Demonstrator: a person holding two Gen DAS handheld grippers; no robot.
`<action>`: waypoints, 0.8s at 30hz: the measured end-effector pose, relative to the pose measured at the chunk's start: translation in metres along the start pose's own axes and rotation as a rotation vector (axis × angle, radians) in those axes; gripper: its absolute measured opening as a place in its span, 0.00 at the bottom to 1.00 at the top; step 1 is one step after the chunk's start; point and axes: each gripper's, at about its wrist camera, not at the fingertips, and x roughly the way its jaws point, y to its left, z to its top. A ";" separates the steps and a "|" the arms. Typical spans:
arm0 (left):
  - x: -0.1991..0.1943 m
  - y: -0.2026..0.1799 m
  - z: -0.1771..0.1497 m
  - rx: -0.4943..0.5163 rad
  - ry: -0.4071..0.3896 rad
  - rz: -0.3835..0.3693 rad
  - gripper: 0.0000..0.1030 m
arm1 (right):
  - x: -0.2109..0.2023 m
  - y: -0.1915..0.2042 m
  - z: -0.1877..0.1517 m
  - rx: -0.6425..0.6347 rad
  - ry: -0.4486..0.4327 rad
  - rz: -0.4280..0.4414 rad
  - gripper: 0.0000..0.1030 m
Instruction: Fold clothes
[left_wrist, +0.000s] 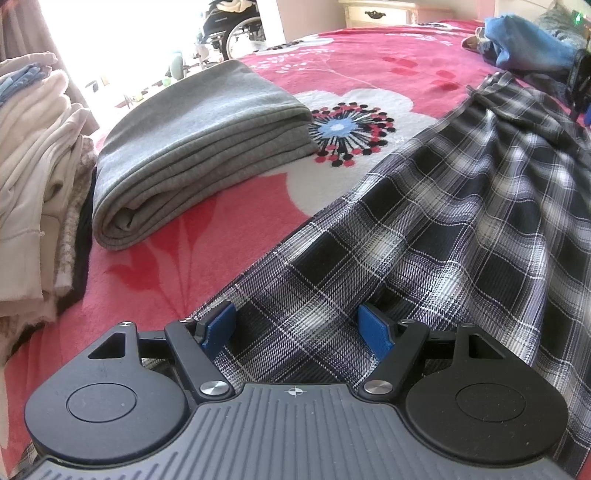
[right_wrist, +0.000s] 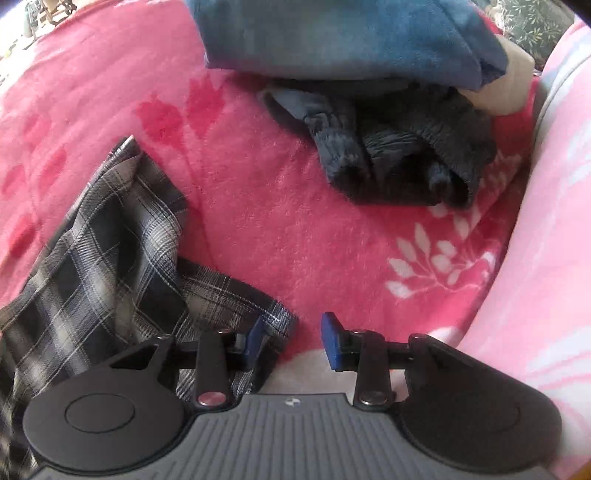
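- Plaid garment lay spread on the pink floral bed, unfolded, its long axis running diagonally in the left view from the near left gripper up toward the far right.
- Left gripper's fingers stood wide apart, straddling the near plaid edge; cloth lay flat between them, pads not pressing it, so released. Likely parked there to pin or pick that end.
- Right gripper pointed steeply down at the other plaid end; fingers part open, nothing clamped. Plaid corner lay just beside the left-hand pad, mostly bare blanket in the gap. Looked like a let-go or a re-grip at the corner.
- That end was rumpled, one flap doubled over, so it needs smoothing before a fold.
- Grey folded piece and cream stack sat left of the plaid, apparently the done pile.
- Blue garment and dark bundle lay beyond the right gripper, unfolded, probably still waiting.
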 end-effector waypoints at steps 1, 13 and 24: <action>0.000 0.000 0.000 0.000 0.000 0.000 0.72 | 0.000 0.000 -0.001 0.007 0.002 0.012 0.34; 0.000 0.000 0.000 0.013 -0.004 0.000 0.72 | 0.001 0.022 -0.016 -0.213 -0.001 -0.136 0.04; 0.000 0.001 0.000 0.015 -0.011 -0.005 0.72 | 0.007 0.030 -0.027 -0.363 -0.036 -0.417 0.19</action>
